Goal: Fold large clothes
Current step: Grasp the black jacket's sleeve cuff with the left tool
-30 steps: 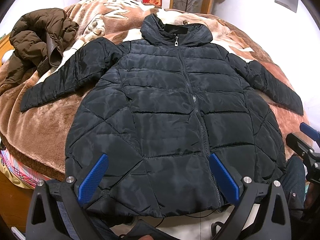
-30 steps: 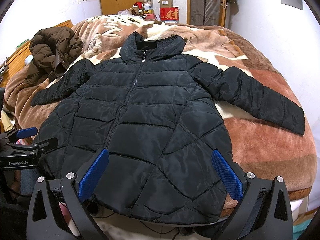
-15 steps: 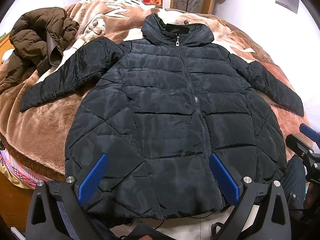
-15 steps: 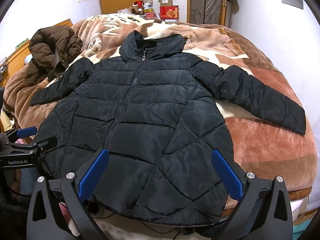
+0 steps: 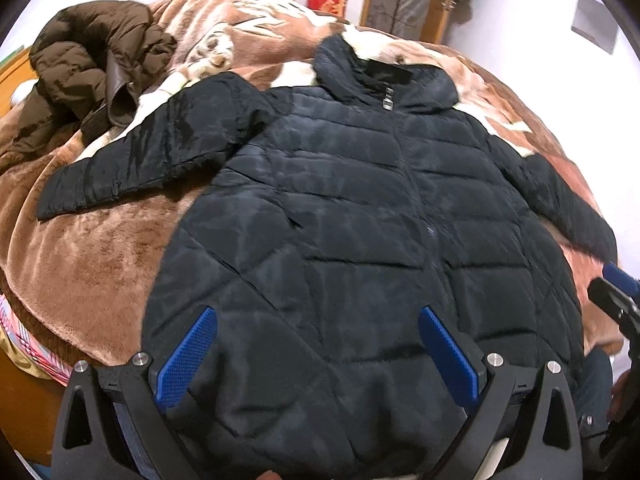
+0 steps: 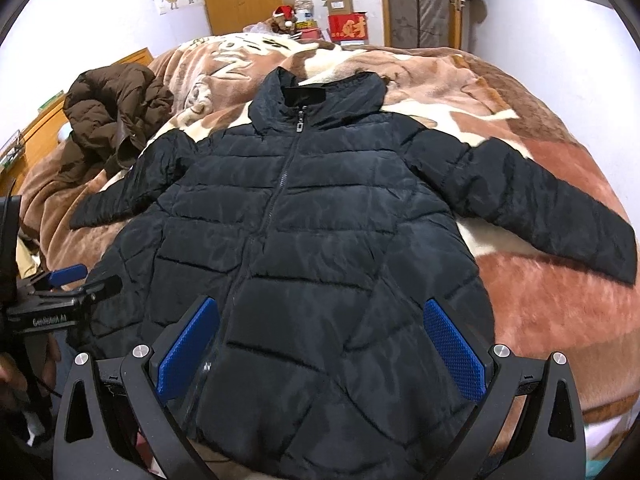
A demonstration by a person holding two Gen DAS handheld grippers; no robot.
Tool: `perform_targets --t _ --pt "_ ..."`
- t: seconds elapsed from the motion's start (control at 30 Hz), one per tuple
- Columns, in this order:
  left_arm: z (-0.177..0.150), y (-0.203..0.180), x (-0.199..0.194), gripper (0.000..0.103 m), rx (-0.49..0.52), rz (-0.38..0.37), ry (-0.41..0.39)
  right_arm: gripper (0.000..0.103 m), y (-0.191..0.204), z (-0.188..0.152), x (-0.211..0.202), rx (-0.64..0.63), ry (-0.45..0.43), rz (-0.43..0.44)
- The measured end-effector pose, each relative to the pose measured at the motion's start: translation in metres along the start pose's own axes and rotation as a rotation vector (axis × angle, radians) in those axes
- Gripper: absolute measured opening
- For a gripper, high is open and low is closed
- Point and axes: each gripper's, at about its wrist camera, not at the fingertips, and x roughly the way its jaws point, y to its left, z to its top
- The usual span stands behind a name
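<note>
Slippage is the main risk, to my eye: the black quilted puffer jacket has a glossy, padded shell, so a shallow pinch on the hem could slide off or catch only the top layer; the near hem already hangs over the bed edge, and a careless tug might drag the whole garment off the brown plush blanket. A fold begun with one sleeve alone could also leave the body skewed, since both sleeves lie spread wide.

Jacket placement is plain enough: it lies face up and zipped in the middle of the blanket, collar at 12 o'clock, hem at 6 o'clock near both tools. The left gripper hovers over the hem with its blue-padded fingers spread wide, holding nothing; the right gripper is likewise wide open and empty above the lower front panel.

The views differ usefully. From the left wrist, the sleeve at 9 o'clock shows to its cuff, while the far sleeve runs toward 3 o'clock and is partly cut off by the other tool; the picture is somewhat blurred. From the right wrist, the sleeve at 3 o'clock is seen whole — cuff and all — and the zipper pull is sharp. A crumpled brown padded coat sits at 10 o'clock, touching neither gripper.
</note>
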Motion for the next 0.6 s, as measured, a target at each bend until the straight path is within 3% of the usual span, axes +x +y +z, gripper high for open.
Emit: perform_targets --t 0.2,0.6 --pt "0.027 0.04 0.016 0.098 -0.095 0.062 -0.029 0.103 0.012 0.022 0.031 -0.055 0.033 0.011" --pt "0.071 0.152 0.058 0.098 -0.314 0.088 -0.029 0.102 0.026 0.063 0.087 -0.103 0.074 -0.021"
